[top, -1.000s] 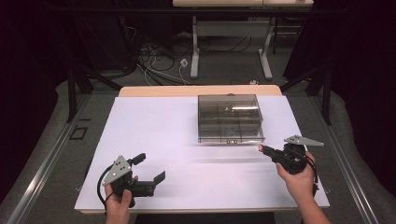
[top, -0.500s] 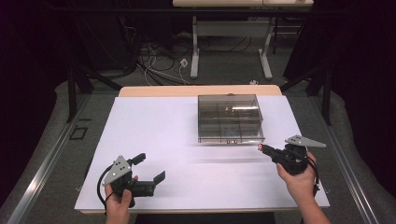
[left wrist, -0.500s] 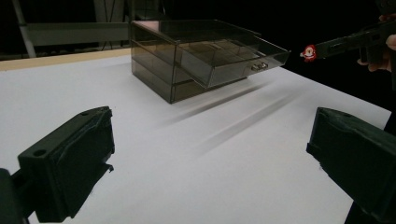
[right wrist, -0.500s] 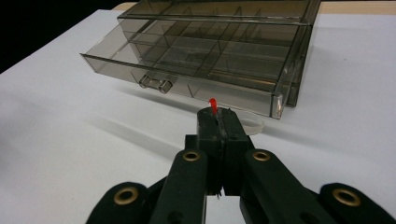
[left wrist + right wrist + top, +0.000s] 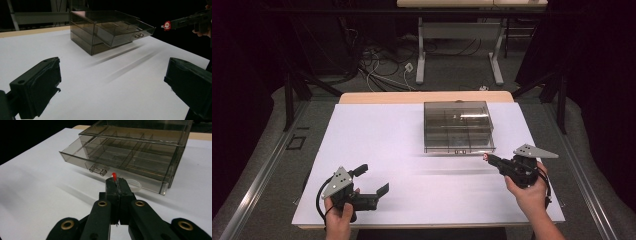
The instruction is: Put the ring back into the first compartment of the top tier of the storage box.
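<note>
item: small red-and-white charm (image 5: 114, 176), flat, a round face-like print visible in the left gripper view (image 5: 166, 25). location: pinched at the very tip of the right gripper (image 5: 488, 158), standing up thin and edge-on between the pads in the right gripper view; held above the white sheet, just in front of the drawer's handle, not touching it.

right gripper (image 5: 116, 184): jaws pressed together, clamped on the charm. held by the person's right hand (image 5: 528, 191) at the right side of the table, pointing toward the box front.

smoky clear drawer box (image 5: 456, 124): stands on the far middle-right of the white sheet, near the wooden back edge. its top drawer (image 5: 117, 158) is pulled part-way out toward the person; dividers inside form several compartments, contents not discernible. small clear handle (image 5: 97, 170) on the drawer front. a clear ring-like disc (image 5: 134, 185) lies on the sheet close under the drawer front, just beyond the gripper tip.

left gripper (image 5: 373, 181): jaws standing wide apart, nothing between them; held low over the near-left part of the sheet by the left hand (image 5: 339, 216), well apart from the box.

white sheet (image 5: 377, 140): covers the table top. wooden table edge (image 5: 412, 97) shows along the far side.
</note>
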Action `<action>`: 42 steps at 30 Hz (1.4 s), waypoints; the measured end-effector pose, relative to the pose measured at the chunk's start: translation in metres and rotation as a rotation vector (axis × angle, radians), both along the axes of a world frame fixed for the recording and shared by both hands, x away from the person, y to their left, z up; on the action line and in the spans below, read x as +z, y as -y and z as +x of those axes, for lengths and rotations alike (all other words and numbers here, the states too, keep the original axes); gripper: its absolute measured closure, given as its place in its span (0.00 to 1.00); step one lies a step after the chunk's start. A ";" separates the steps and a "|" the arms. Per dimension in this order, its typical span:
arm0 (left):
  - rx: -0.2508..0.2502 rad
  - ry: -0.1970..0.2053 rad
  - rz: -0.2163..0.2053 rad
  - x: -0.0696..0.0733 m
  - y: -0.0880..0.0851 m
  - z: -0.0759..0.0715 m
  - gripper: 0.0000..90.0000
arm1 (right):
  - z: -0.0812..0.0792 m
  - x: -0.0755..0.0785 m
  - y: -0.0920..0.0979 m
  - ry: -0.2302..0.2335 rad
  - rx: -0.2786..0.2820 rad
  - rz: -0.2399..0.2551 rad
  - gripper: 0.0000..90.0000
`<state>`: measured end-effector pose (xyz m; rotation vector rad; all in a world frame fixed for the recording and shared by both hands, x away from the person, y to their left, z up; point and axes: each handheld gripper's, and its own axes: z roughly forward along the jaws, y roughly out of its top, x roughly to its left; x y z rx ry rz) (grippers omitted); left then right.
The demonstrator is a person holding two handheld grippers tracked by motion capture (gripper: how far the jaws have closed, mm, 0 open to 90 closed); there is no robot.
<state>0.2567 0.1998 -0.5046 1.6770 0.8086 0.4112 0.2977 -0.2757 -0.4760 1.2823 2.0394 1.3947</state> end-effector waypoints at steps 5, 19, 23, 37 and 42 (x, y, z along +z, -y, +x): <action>0.001 -0.001 -0.002 0.000 0.000 0.000 0.00 | 0.000 0.000 -0.005 0.006 0.027 0.006 1.00; 0.015 -0.004 -0.010 -0.001 0.000 0.001 0.00 | 0.003 0.011 -0.022 0.016 0.084 -0.002 1.00; 0.013 -0.006 -0.012 -0.001 0.000 0.001 0.00 | 0.006 0.018 -0.027 0.006 0.095 0.000 1.00; 0.014 -0.005 -0.013 -0.001 0.000 0.001 0.00 | 0.017 0.031 -0.046 -0.003 0.147 -0.028 1.00; 0.011 -0.002 -0.011 -0.001 0.000 0.001 0.00 | 0.025 0.034 -0.057 -0.003 0.169 -0.048 1.00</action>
